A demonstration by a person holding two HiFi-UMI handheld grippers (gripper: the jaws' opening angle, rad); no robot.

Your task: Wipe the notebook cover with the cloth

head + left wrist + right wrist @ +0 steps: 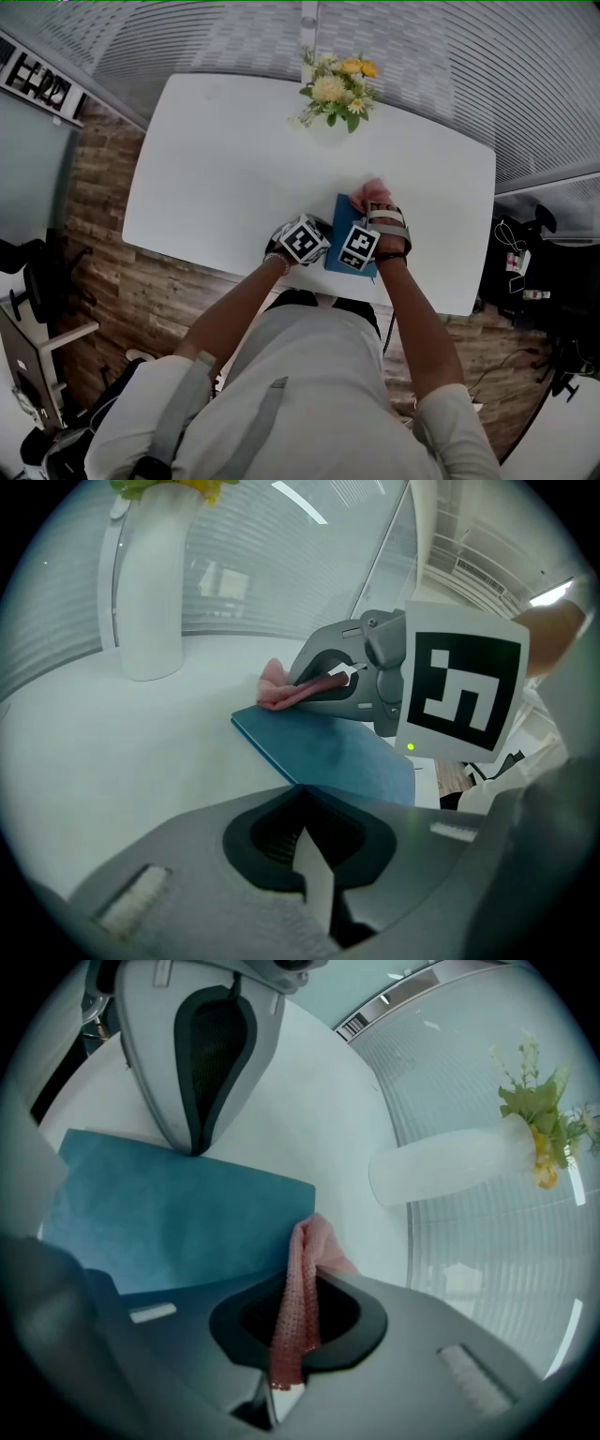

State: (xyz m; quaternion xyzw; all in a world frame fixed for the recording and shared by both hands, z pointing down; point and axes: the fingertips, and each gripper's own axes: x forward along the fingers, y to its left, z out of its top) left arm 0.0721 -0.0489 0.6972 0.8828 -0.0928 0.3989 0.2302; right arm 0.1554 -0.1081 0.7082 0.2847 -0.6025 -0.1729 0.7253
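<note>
The cloth (298, 1288) is a pink open knit, rough and matt. The notebook cover (178, 1213) is teal and matt, with a fine, paper-like grain. The left gripper (300, 787) and right gripper (314, 1277) have grey matt plastic shells; the marker cube (464, 691) carries flat black-and-white print. The table (216, 159) is smooth white with a soft sheen, and the vase (441, 1171) is smooth, satin white. The floor (103, 187) looks like grained wood planks.

No readable words, brands or numbers anywhere. Only black-and-white square code patterns, blocks rather than letters: one on the left cube (305, 240) of the left gripper (197, 1138), one on the right cube (464, 691) of the right gripper (298, 688).
</note>
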